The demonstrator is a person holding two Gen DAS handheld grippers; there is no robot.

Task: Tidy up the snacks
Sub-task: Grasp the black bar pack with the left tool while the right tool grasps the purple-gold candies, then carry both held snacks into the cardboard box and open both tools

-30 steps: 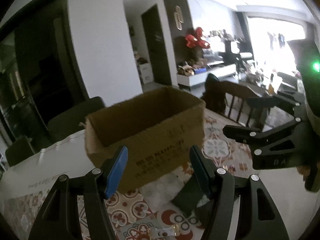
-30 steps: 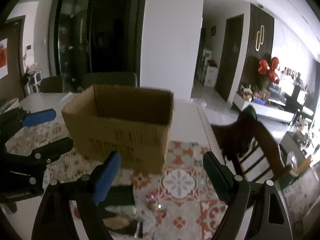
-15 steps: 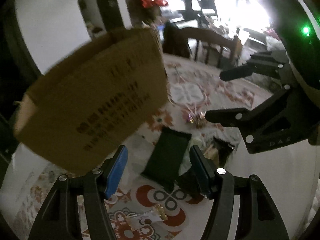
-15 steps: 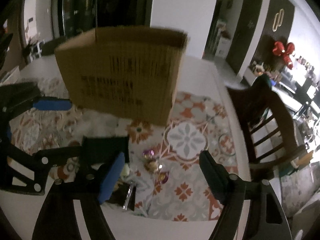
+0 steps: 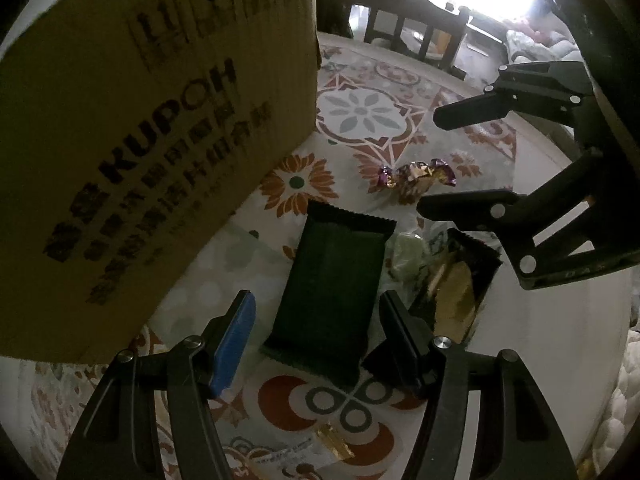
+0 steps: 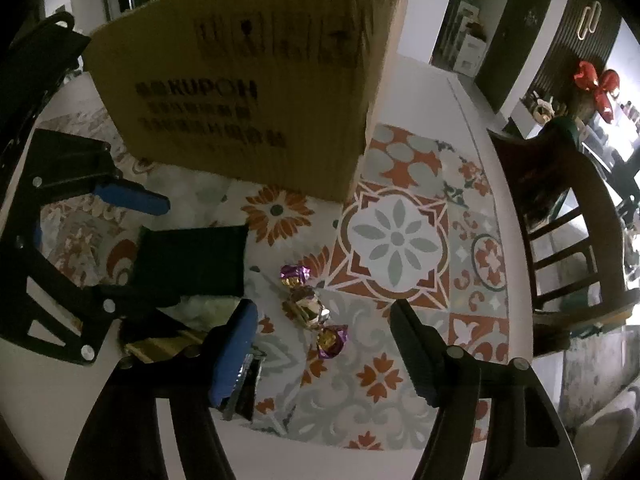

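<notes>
A dark green snack packet [image 5: 332,292] [image 6: 192,260] lies flat on the patterned tablecloth, and my left gripper [image 5: 316,304] [image 6: 168,252] hovers open over it with a finger on each side, not touching. Purple-and-gold wrapped candies [image 6: 308,308] [image 5: 416,176] lie in a small cluster to its right. My right gripper [image 6: 323,312] [image 5: 432,160] points down at them; its jaws are closing, the candies lie below the gap, and the pads do not press on them. A black-and-gold packet [image 5: 460,280] and a pale green item [image 5: 408,252] lie between the two groups.
A printed cardboard box [image 5: 140,140] [image 6: 256,92] stands close behind the snacks. A small clear wrapper with a gold sweet [image 5: 332,444] lies near the table's front. A dark wooden chair [image 6: 560,208] stands at the table's right edge [image 6: 480,128].
Both grippers have tipped downward and sunk toward the table, so the box now fills the upper part of each view. The right gripper's jaws have narrowed.
</notes>
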